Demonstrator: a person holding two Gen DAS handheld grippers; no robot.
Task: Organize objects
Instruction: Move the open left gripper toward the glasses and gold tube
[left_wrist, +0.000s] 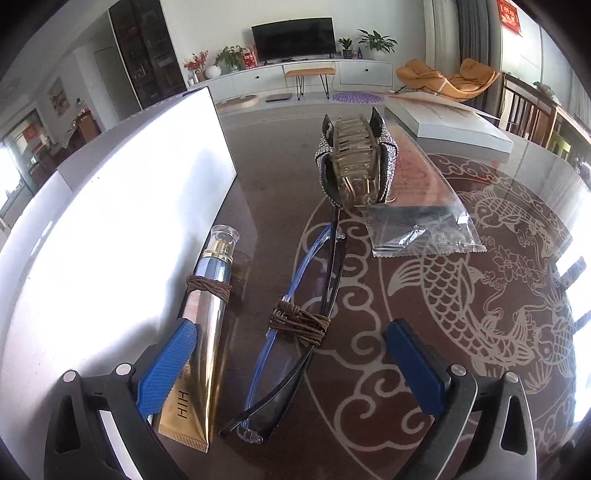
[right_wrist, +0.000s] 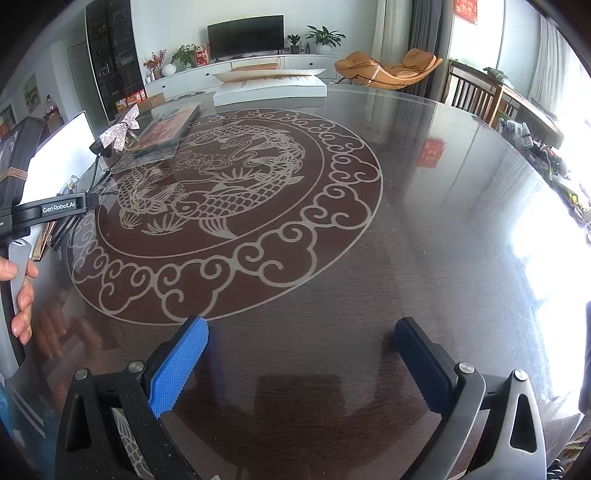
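In the left wrist view my left gripper (left_wrist: 290, 326) is open low over the table. Folded glasses (left_wrist: 325, 266) with blue and black frames, bound by a brown cord (left_wrist: 299, 325), lie between its fingers. A gold and silver cosmetic tube (left_wrist: 208, 332) with a clear cap and a brown cord round it lies against the left blue pad (left_wrist: 166, 369). Further ahead stands a rhinestone hair claw clip (left_wrist: 354, 162). My right gripper (right_wrist: 301, 325) is open over bare table with nothing between its fingers. The clip's bow (right_wrist: 120, 134) shows far left there.
A large white box (left_wrist: 110, 221) stands close on the left. A clear plastic bag (left_wrist: 421, 229) lies right of the clip, and a flat white box (left_wrist: 443, 118) sits beyond. The glass table (right_wrist: 424, 221) has a fish pattern. A hand (right_wrist: 22, 295) holds the left gripper body (right_wrist: 55, 210).
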